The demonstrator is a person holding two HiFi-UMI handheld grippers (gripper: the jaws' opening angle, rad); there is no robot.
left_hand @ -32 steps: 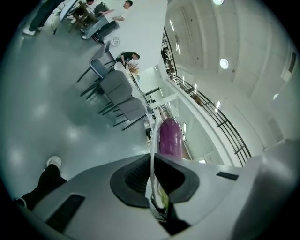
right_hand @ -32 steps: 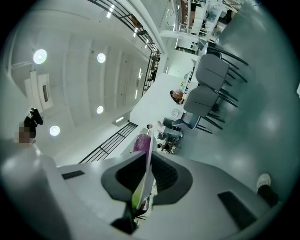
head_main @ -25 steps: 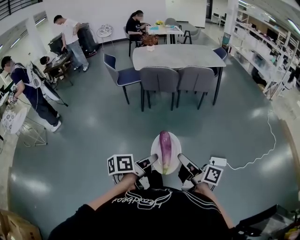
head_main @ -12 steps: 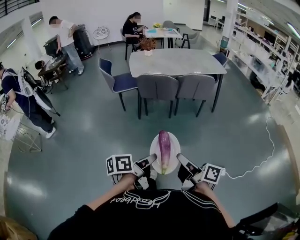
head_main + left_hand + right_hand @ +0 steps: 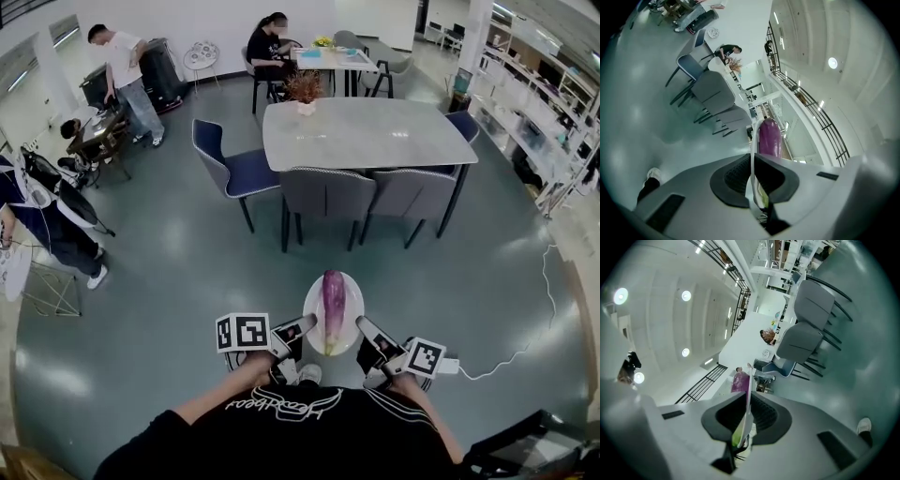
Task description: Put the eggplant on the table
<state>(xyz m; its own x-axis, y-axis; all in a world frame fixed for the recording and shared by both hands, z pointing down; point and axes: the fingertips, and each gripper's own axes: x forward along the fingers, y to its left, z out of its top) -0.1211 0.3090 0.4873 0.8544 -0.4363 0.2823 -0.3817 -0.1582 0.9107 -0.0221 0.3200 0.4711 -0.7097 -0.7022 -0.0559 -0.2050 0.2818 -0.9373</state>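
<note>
A purple eggplant lies lengthwise on a white plate, carried low in front of me over the grey floor. My left gripper is shut on the plate's left rim and my right gripper on its right rim. In the left gripper view the plate's thin edge runs between the pads, with the eggplant beyond. The right gripper view shows the same: plate edge in the jaws, eggplant behind. The grey table stands ahead, some way beyond the plate.
Two grey chairs line the table's near side and a blue chair stands at its left. A potted plant sits on the table. People stand at the left and back. A white cable trails on the floor at right.
The table and chairs have come nearer and sit slightly more to the right. Both grippers keep the same hold on the plate, and the eggplant has not shifted on it.
</note>
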